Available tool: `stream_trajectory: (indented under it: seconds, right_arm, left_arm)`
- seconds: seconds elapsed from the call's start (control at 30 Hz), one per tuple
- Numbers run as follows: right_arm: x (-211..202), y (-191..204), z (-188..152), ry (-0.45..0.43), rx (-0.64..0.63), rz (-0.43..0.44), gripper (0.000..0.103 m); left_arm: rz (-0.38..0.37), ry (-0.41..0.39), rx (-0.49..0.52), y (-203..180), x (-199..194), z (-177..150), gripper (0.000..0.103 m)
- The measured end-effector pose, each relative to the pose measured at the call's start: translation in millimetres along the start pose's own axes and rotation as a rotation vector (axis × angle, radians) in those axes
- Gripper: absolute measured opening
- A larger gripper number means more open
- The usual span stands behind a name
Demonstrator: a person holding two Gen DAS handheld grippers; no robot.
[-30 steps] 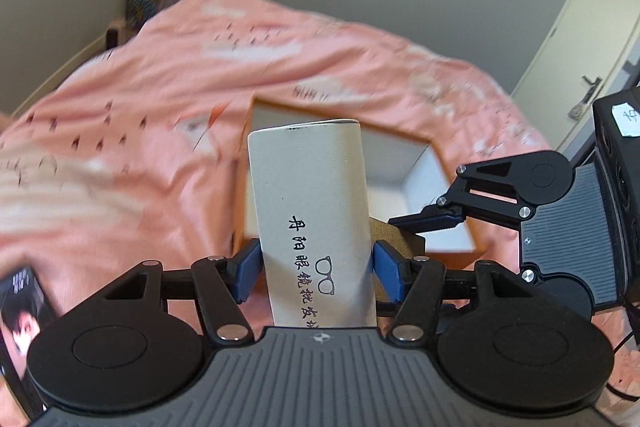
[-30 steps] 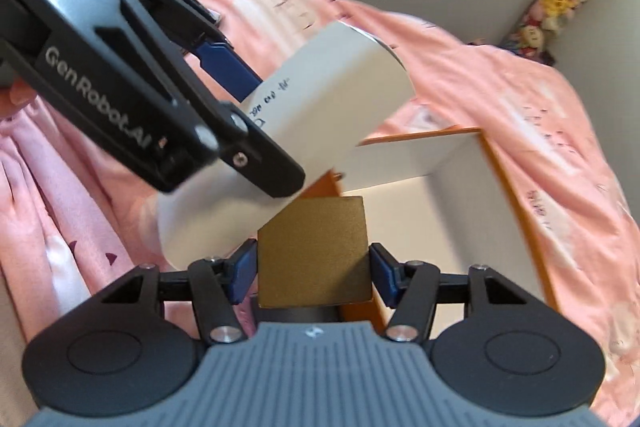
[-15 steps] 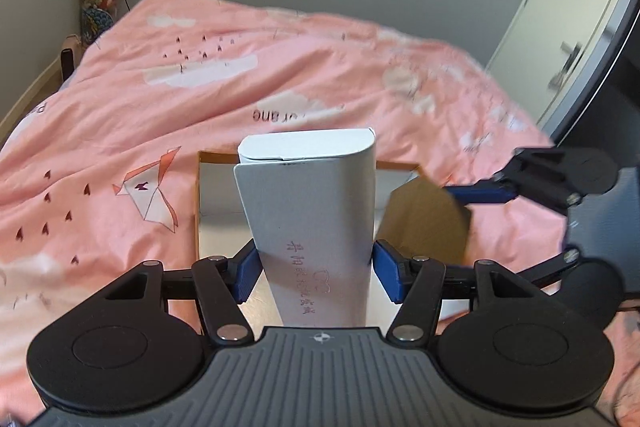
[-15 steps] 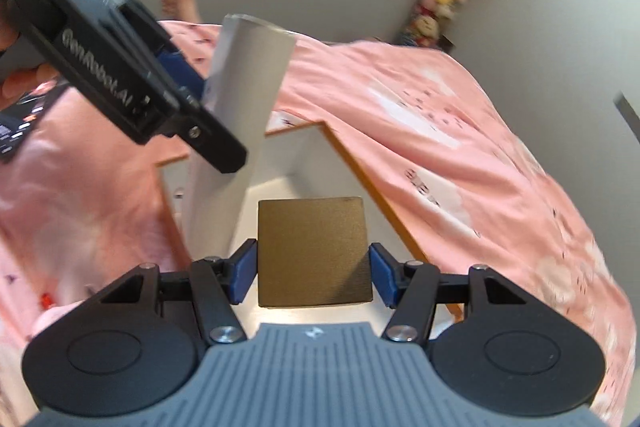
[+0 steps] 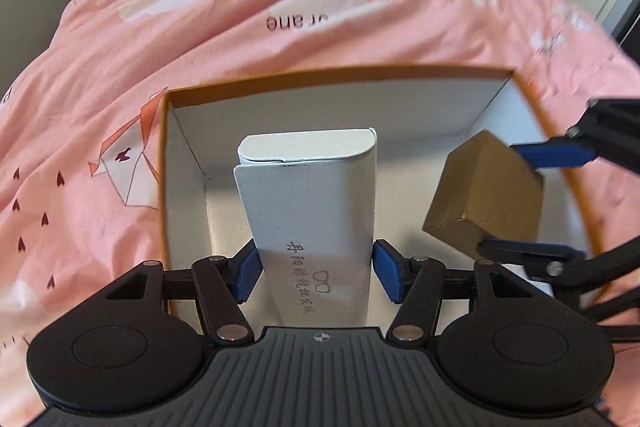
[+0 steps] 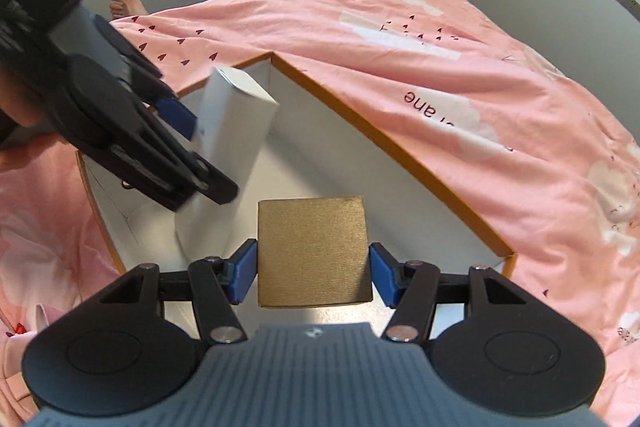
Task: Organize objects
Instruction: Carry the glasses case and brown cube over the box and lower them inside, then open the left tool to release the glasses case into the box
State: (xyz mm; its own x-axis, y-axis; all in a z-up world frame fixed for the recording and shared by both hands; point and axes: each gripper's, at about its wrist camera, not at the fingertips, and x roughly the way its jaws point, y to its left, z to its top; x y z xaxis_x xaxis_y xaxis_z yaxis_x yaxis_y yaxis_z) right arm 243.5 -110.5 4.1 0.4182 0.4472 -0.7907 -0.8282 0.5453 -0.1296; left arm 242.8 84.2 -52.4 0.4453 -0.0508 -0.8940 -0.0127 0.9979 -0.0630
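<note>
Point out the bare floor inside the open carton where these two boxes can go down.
The carton floor looks bare. Free patches: between the white box and the carton's left wall, and along the far wall. It is tighter on the right, where the gold box hangs in the right gripper, close beside the left gripper.

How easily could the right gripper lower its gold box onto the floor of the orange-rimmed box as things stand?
Probably easily: the right gripper holds the gold box over bare white floor, and the white carton sits off to its left inside the orange-rimmed box.
</note>
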Motion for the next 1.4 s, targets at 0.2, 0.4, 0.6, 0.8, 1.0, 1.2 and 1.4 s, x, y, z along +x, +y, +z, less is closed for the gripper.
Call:
stream_trajectory:
  seconds: [0.2,0.4,0.6,0.8,1.0,1.2,1.4]
  right_arm:
    - [21.0,-9.2,-5.7,0.029,0.002,0.017,0.061]
    - [42.5,-20.3,-8.4,0.061,0.010,0.033,0.061]
    - [57.0,-23.7,-8.2,0.078,0.018,0.051,0.061]
    - [65.3,-18.2,-5.5,0.088,-0.015,0.059,0.061]
    - [71.1,-6.5,0.1,0.104,-0.074,0.069,0.061]
    - [92.2,8.6,11.9,0.128,-0.140,0.085,0.061]
    - [115.5,16.8,26.0,0.138,-0.160,0.088,0.061]
  left_arm:
    - [0.044,0.065,0.062,-6.5,30.0,17.1,0.068]
    - [0.123,0.097,0.100,-9.5,51.9,18.9,0.068]
    - [0.170,0.116,0.127,-12.6,66.5,14.5,0.071]
    - [0.156,0.070,0.157,-13.8,57.0,7.9,0.074]
    - [0.040,-0.030,0.126,-4.0,11.2,7.9,0.079]
    - [0.006,-0.135,0.017,29.9,-26.4,9.6,0.079]
    - [-0.082,-0.122,-0.095,63.6,-29.8,7.7,0.064]
